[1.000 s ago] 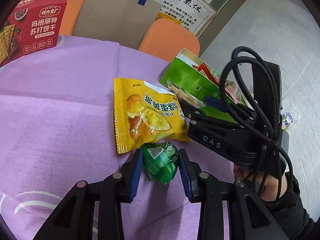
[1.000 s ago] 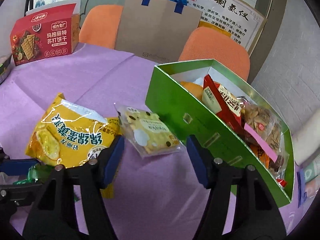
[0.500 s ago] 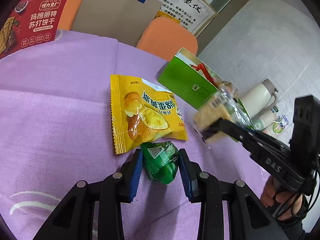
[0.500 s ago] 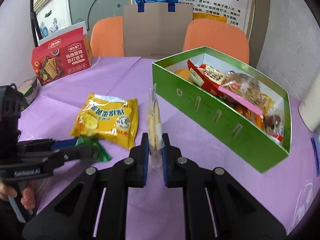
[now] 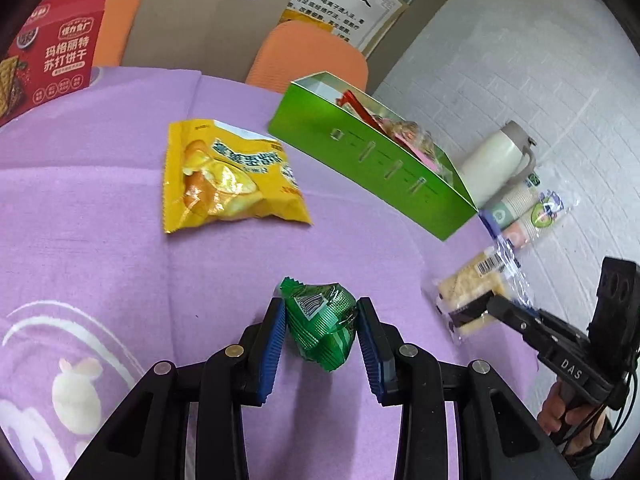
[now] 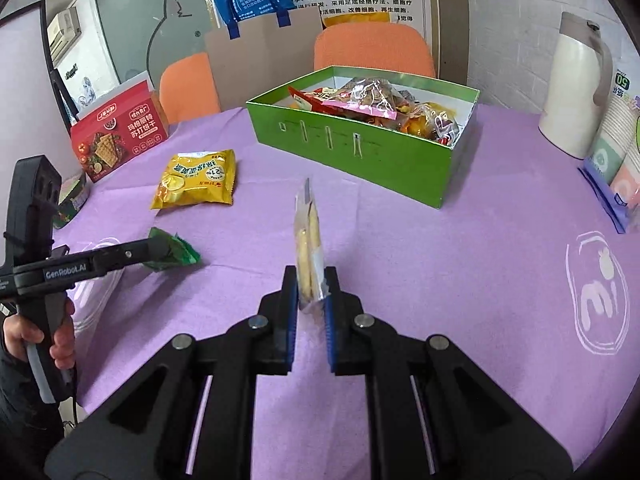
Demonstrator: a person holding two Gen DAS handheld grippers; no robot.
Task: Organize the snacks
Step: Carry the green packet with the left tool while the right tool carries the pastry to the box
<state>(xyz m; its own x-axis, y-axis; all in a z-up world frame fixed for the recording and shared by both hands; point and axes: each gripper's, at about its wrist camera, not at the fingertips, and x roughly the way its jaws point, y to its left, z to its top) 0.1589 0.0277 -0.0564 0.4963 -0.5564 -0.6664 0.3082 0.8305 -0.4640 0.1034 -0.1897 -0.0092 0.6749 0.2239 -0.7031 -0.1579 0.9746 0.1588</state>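
Purple cloth [image 6: 440, 264] covers the table on which a person, a black two-finger gripper in each hand, sorts snacks. At far left a red cracker box [image 6: 120, 136] stands near the table's edge. Nearer the camera, the left gripper [image 5: 321, 320] has its blue pads pinched on a small green foil packet [image 5: 322, 326], the packet sitting between the fingertips and held low above the cloth; seen from the right wrist, the same gripper [image 6: 160, 250] reaches in from the left, a hand [image 6: 60, 340] wrapped round its handle. A yellow chip bag [image 6: 196, 180] lies flat on the cloth just beyond it, well apart from both grippers. At centre, the right gripper [image 6: 311, 292] is pressed together on a clear-wrapped cracker pack [image 6: 308, 252], which stands edge-on and upright between the pads, lifted off the table; the left wrist view shows that pack [image 5: 476, 288] clamped at its lower end, barcode side up. Behind it, across open cloth, the green box [image 6: 352, 152] sits open-topped and crowded with assorted packets. Orange chairs [image 6: 372, 48] and a brown paper bag [image 6: 256, 64] line the table's far side. At right, a cream thermos jug [image 6: 576, 84] and a sleeve of paper cups [image 6: 620, 148] stand beside the box.
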